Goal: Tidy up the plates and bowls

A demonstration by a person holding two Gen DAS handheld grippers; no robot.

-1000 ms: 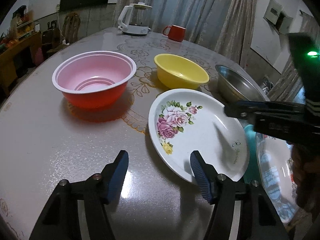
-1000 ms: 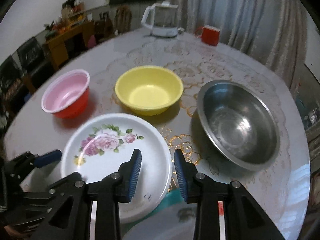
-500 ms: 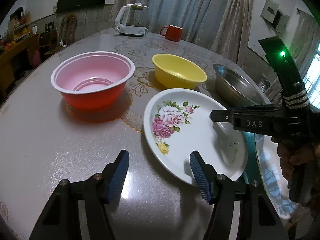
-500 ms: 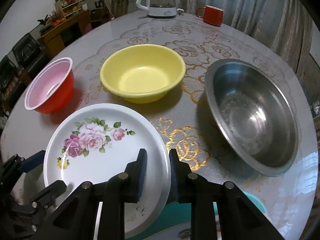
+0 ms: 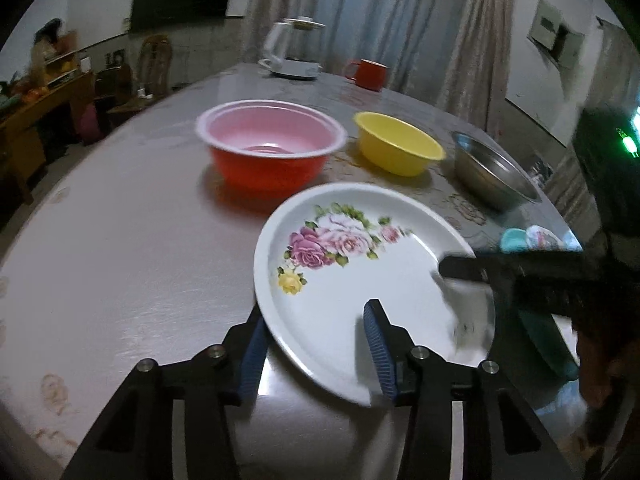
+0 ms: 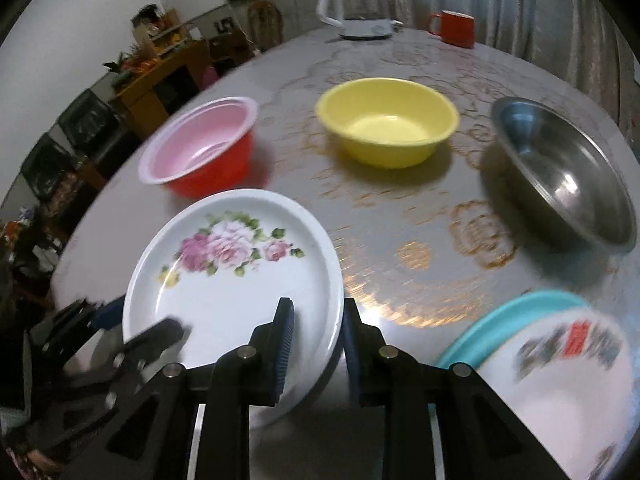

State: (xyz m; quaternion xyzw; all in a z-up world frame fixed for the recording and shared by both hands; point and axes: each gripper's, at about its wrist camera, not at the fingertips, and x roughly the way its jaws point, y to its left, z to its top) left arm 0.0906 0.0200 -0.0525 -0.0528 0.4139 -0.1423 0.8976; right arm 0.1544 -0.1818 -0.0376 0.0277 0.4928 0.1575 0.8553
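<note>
We have the floral plate [image 6: 232,280] at the near edge of the table [image 5: 120,240], tilted with its right side lifted, and both tools are on it. Our right gripper [image 6: 316,344] is clamped narrowly across the plate's right rim, one pad inside the well and one outside the lip. Our left gripper [image 5: 312,354] straddles the near-left rim with its jaws closing; the rim sits between the pads, but the inner pad looks not yet pressed on, so we judge that side as not gripped. The plate reads as stiff, glazed and slick, likely melamine or ceramic, light enough for a rim pinch yet apt to slide or chip if it drops, so we would hold on the raised lip, on opposite sides, rather than on the smooth well. Farther across the table stand the red bowl [image 5: 272,152], the yellow bowl [image 5: 400,148] and, toward the right edge, the steel bowl [image 5: 492,176]. At the near right edge lies a teal plate [image 6: 516,312] under a white printed dish [image 6: 560,372]. A small mark near the floral plate's rim and the print on the white dish are too blurred to read.
</note>
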